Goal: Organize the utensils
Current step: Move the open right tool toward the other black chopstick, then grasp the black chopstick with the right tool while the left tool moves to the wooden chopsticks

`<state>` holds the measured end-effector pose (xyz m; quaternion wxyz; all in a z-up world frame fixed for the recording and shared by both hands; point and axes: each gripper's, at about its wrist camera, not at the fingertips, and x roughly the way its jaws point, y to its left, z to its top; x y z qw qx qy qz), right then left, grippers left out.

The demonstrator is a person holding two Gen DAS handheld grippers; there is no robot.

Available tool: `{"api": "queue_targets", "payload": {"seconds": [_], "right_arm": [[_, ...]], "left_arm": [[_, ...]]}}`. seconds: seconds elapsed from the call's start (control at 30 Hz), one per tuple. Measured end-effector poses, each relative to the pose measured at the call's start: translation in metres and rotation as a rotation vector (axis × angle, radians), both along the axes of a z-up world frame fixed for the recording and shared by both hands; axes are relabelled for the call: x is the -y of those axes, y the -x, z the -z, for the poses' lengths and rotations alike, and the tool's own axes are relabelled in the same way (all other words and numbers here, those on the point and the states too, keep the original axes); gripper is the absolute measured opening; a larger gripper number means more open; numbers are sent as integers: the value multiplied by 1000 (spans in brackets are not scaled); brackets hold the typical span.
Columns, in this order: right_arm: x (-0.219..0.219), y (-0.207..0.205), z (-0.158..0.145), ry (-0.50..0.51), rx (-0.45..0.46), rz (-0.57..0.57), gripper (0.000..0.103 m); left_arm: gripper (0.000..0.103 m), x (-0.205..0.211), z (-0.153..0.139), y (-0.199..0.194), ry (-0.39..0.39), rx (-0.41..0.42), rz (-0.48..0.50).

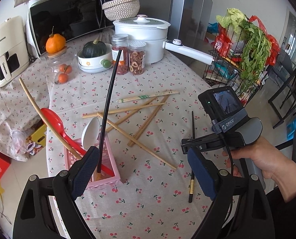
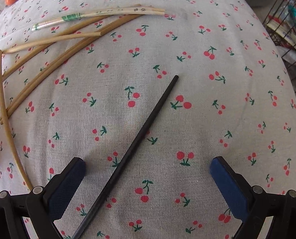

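Note:
A pink utensil holder (image 1: 110, 176) stands near the table's left edge. In it are a red spoon (image 1: 54, 119), a white spoon (image 1: 91, 132), a bamboo chopstick (image 1: 38, 111) and an upright black chopstick (image 1: 108, 107). My left gripper (image 1: 143, 173) is open and empty, with its left pad in front of the holder. A second black chopstick (image 2: 140, 133) lies flat on the cherry-print cloth. My right gripper (image 2: 148, 165) points down over it, open, with the stick between the pads and touching neither. A hand (image 1: 267, 159) holds that gripper. Several wooden chopsticks (image 1: 140, 109) (image 2: 54, 39) lie crossed at mid-table.
At the back stand a microwave (image 1: 68, 14), a white pot (image 1: 142, 33) with a long handle, two jars (image 1: 128, 55), a bowl with a squash (image 1: 94, 57) and a glass jar of tangerines (image 1: 62, 69). A wire rack with greens (image 1: 245, 55) stands off the table's right side.

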<state>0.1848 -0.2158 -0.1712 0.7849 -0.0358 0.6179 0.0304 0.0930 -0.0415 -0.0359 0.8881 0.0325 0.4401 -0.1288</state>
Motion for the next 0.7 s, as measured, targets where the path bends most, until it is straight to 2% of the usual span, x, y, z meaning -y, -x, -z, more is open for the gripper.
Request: {"api": "queue_targets", "payload": {"seconds": [0.1,0.13,0.2,0.23,0.27,0.33,0.5,0.57,0.7], "right_arm": [[-1,3,-1,-4,4,-7,102],[-3,4,-2,-6,9,-15,97],[-10,7,-7,-12,30,-50,80],[-14,11,-11,-16,41,-71,63],[-20,14,-15,-18,52,-89,42],[-26,18,-19,-29,58,-112,18],[-20,25,-23,-47,46,-105,9],[-6,25,-27,-70,55,-81,4],[37,21,-40,-153,85,-17,4]], "left_arm": [[90,7,-1,1,-1,6,19],[87,9,-1,1,-2,7,24],[83,14,-2,0,-7,4,34],[80,17,-2,-1,-12,1,38],[76,20,-2,-3,-19,-3,41],[72,27,-2,-5,-28,-14,44],[56,52,0,-10,-50,-68,89],[49,65,-1,-16,-82,-73,104],[42,88,-2,-41,-120,-96,110]]}}
